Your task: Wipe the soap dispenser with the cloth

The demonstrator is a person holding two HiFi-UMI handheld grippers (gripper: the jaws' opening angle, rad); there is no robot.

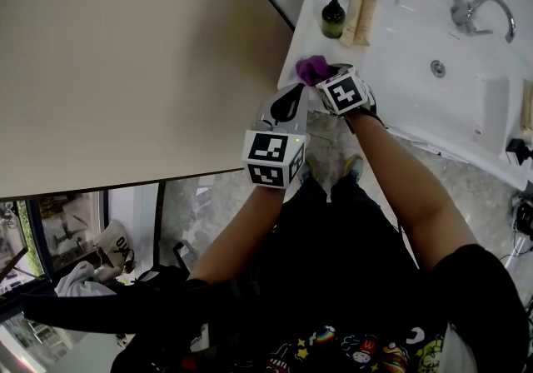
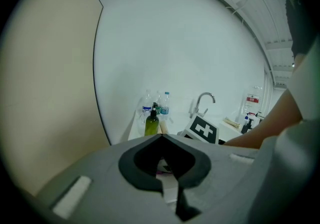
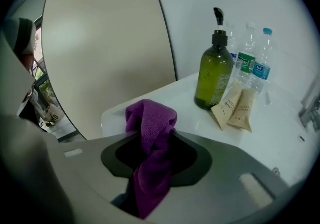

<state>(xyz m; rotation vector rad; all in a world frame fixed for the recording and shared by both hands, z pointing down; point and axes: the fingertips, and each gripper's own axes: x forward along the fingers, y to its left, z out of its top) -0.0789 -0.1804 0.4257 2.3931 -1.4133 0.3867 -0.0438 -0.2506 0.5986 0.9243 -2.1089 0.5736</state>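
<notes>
The right tongs (image 3: 154, 140) are pinching a purple cloth (image 3: 150, 123), which bunches up above the tips and hangs down in a loose fold between them. In the head view the cloth sits over the near left corner of the white desk (image 1: 400, 42), just above its surface; whether it touches the top cannot be told.

The left tongs (image 2: 161, 139) are pressed together with nothing in them. They hang just beside the right tongs, on the left, over the edge of the desk, and point towards the back wall. Through the left gripper view the marker cube of the right tongs shows just ahead.

The soap dispenser (image 3: 214, 75), a dark green bottle with a black pump, stands upright on the desk behind the cloth, near the wall. It is apart from the cloth and neither pair of tongs touches it. Two tan sachets (image 3: 234, 109) lie flat side by side just to the right of its base, the nearer one close against the bottle. Behind them stand clear water bottles (image 3: 261, 65) with blue caps, in a small cluster at the back.

Further right along the desk are a sink (image 1: 454, 84) and a chrome tap (image 1: 481, 12). A large beige panel (image 1: 125, 55) fills the left side of the head view
</notes>
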